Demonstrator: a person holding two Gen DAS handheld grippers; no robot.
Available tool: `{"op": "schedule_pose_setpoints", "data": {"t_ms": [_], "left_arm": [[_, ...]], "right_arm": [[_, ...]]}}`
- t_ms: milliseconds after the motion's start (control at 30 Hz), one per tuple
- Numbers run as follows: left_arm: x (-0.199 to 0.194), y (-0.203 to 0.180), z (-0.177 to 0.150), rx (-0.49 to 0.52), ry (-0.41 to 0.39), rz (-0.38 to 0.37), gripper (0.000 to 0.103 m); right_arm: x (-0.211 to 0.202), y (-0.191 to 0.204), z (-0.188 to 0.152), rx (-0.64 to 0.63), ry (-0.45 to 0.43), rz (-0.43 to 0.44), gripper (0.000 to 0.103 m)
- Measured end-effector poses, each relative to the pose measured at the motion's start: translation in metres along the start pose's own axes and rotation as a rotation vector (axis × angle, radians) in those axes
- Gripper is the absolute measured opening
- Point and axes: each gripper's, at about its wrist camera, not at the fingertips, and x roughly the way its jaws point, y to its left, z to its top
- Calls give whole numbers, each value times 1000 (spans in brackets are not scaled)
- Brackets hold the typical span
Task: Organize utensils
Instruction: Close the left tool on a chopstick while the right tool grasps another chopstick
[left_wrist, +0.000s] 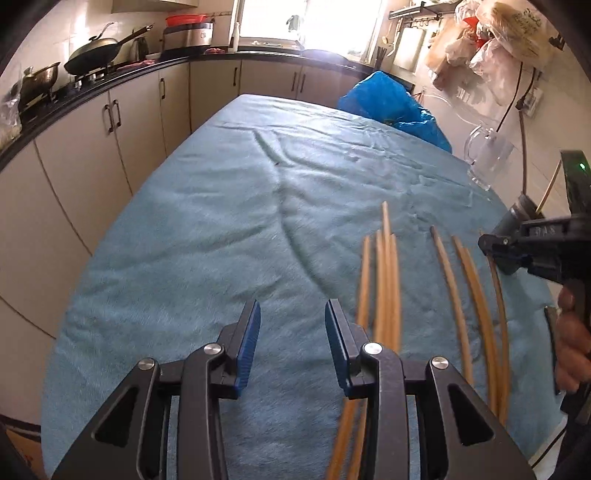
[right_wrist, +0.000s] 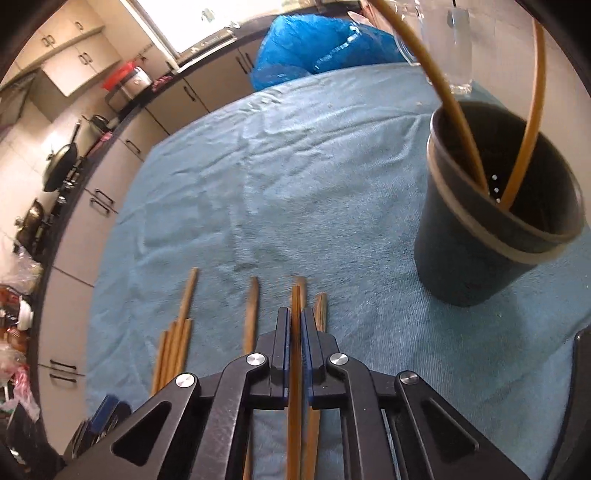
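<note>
Right gripper (right_wrist: 295, 325) clamped on chopstick (right_wrist: 295, 369), left gripper (left_wrist: 292, 325) agape, empty, dark cup (right_wrist: 495, 221) near cloth edge.

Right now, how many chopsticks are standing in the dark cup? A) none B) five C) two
C: in the right wrist view, two chopsticks lean inside the cup, while the others lie on the blue cloth.
</note>
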Motion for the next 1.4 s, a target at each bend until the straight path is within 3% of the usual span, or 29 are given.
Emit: {"op": "schedule_pose_setpoints", "data": {"t_ms": [167, 433, 800, 933, 1200, 1267, 1400], "left_arm": [[15, -11, 18, 22, 65, -68, 35], [44, -33, 26, 86, 132, -80, 35], [60, -51, 34, 182, 132, 37, 33], [60, -55, 35, 198, 139, 37, 33], [69, -59, 43, 215, 140, 98, 16], [68, -59, 43, 207, 140, 105, 6], [59, -49, 42, 157, 136, 58, 6]], "right_arm": [[-20, 7, -8, -29, -34, 48, 6], [-39, 15, -14, -57, -76, 92, 6], [-46, 15, -18, -69, -91, 116, 6], [-47, 17, -21, -77, -100, 121, 6], [-50, 13, -24, -88, -108, 131, 6], [-51, 12, -24, -87, -112, 133, 6], [-60, 9, -25, -100, -133, 136, 6]]}}
